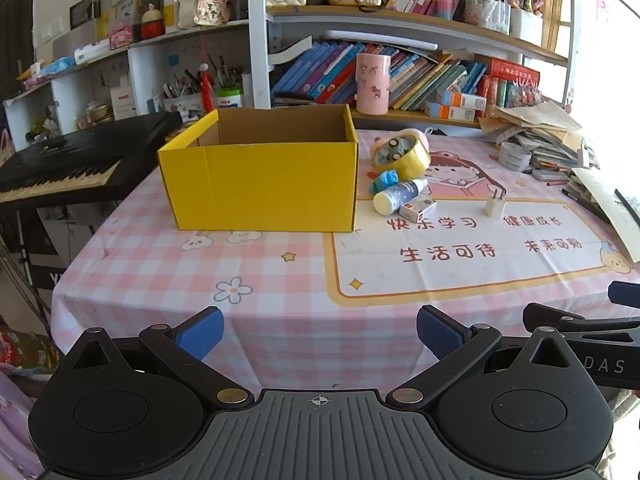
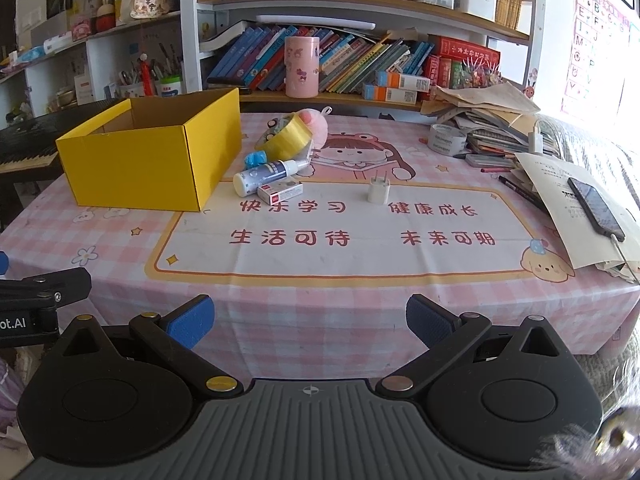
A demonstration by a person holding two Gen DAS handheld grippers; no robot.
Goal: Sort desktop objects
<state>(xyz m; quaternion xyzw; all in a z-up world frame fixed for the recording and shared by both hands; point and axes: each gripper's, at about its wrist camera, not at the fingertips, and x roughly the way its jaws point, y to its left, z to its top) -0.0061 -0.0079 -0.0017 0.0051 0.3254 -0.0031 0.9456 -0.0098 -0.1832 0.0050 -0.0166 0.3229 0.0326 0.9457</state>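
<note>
Yellow box point(image 1: 260, 184) beside small clutter point(image 1: 404, 184)

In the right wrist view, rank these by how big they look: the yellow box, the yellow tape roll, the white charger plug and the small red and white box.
1. yellow box
2. yellow tape roll
3. small red and white box and white charger plug: look alike, unranked.

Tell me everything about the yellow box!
The box looks like cardboard: bright yellow outside, plain brown inside. It has no lid and stands upright with its top open. What shows of the inside looks empty. It sits on the left part of the pink checked cloth. The bottle lies close to its right, not clearly touching.
</note>
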